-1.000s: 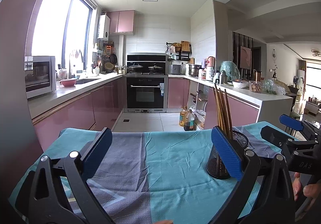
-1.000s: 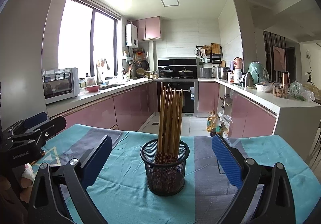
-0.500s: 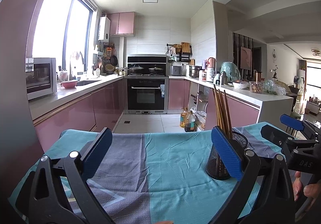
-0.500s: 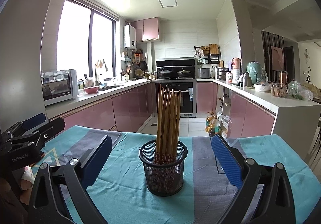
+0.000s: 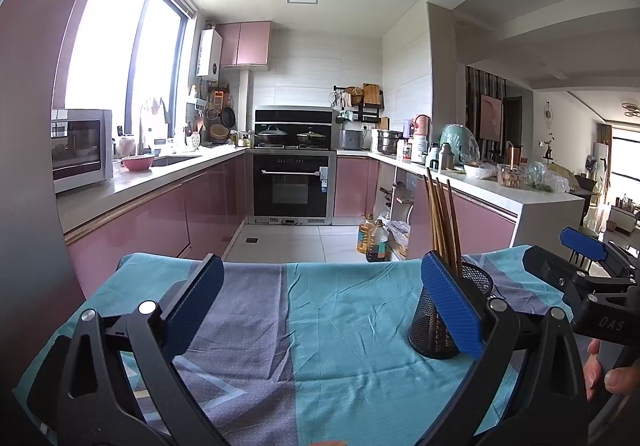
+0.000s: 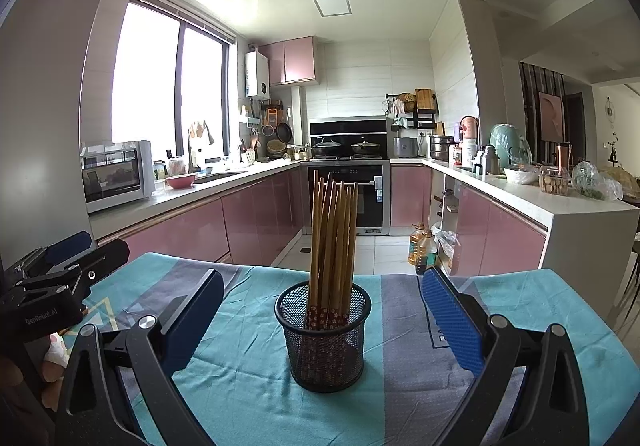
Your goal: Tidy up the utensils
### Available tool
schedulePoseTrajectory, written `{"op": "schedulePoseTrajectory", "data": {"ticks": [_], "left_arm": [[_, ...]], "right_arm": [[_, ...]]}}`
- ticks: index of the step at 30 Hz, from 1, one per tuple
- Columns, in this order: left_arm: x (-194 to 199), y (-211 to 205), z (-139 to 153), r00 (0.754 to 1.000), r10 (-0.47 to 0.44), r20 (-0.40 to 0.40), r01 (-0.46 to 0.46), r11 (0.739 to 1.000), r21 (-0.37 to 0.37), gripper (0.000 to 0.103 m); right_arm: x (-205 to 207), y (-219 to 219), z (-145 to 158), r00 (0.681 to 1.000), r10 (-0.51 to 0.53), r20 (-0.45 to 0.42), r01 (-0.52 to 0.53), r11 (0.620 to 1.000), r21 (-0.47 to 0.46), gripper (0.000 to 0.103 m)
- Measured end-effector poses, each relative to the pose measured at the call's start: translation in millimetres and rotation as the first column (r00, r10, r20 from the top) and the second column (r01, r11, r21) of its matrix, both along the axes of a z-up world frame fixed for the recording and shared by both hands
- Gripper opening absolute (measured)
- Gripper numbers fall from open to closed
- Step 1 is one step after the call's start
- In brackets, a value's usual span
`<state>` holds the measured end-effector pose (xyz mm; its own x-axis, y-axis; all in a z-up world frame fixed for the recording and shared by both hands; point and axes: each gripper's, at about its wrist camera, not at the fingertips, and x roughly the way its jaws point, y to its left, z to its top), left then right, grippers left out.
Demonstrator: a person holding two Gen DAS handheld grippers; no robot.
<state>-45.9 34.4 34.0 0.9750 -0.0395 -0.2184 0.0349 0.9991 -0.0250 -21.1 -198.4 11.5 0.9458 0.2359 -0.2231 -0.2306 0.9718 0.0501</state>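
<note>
Both tools hang over the near edge of the table: the right gripper and the left gripper are spread wide and hold nothing. Between the right fingers the mesh holder stands, chopsticks upright, tips up. In the left view a blue pad hides part of it.

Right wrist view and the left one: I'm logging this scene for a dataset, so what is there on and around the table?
Mesh holder: one, black, upright on the cloth, centred between the right tongs' fingers.
Chopsticks: a bundle, count unclear, brown wood, standing in the holder.
Tablecloth: one, teal with grey bands, covering the table.
Microwave: one, white, on the left counter.
Bowl: one, pink, beside the sink.
Oil bottles: two, amber, on the floor.
Left tongs: blue pads, open, empty.
Right tongs: blue pads, open, empty.
</note>
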Motion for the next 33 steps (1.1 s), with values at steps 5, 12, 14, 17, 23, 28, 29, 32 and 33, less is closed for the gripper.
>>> {"op": "schedulePoseTrajectory", "data": {"ticks": [5, 12, 14, 17, 23, 28, 29, 32, 33], "left_arm": [[1.1, -0.7, -0.3, 1.0, -0.002, -0.001, 0.002, 1.0, -0.002, 0.097], [1.2, -0.1, -2.7, 1.0, 0.001, -0.004, -0.001, 1.0, -0.004, 0.097], [2.1, -1.4, -3.7, 1.0, 0.001, -0.006, -0.001, 1.0, -0.005, 0.097], [2.0, -1.3, -4.1, 1.0, 0.001, -0.005, -0.001, 1.0, -0.006, 0.097], [1.8, -1.4, -4.5, 1.0, 0.002, -0.006, -0.002, 1.0, -0.005, 0.097], [2.5, -2.5, -5.3, 1.0, 0.003, -0.006, -0.004, 1.0, -0.005, 0.097], [2.2, -2.5, -5.4, 1.0, 0.004, -0.005, -0.004, 1.0, -0.004, 0.097], [1.8, -2.3, -5.5, 1.0, 0.002, -0.006, -0.002, 1.0, -0.004, 0.097], [1.8, -3.1, -5.9, 1.0, 0.002, -0.005, -0.002, 1.0, -0.003, 0.097]], "right_arm": [[-0.7, -0.6, -0.4, 1.0, -0.005, 0.004, 0.005, 1.0, -0.002, 0.096], [-2.1, -0.2, -0.8, 1.0, -0.003, 0.001, 0.003, 1.0, -0.005, 0.096], [-2.4, -0.4, -0.5, 1.0, -0.003, 0.003, 0.003, 1.0, -0.003, 0.096], [-2.5, -0.5, -1.0, 1.0, -0.005, 0.005, 0.005, 1.0, -0.002, 0.096], [-2.5, -0.8, -1.1, 1.0, -0.005, 0.005, 0.005, 1.0, -0.002, 0.096], [-2.5, -0.7, -0.9, 1.0, -0.005, 0.004, 0.005, 1.0, 0.0, 0.096], [-2.5, -0.8, -0.8, 1.0, -0.005, 0.005, 0.005, 1.0, 0.0, 0.096], [-2.5, -1.0, -1.0, 1.0, -0.005, 0.003, 0.005, 1.0, 0.001, 0.096], [-2.6, -1.1, -0.9, 1.0, -0.005, 0.003, 0.005, 1.0, 0.001, 0.096]]}}
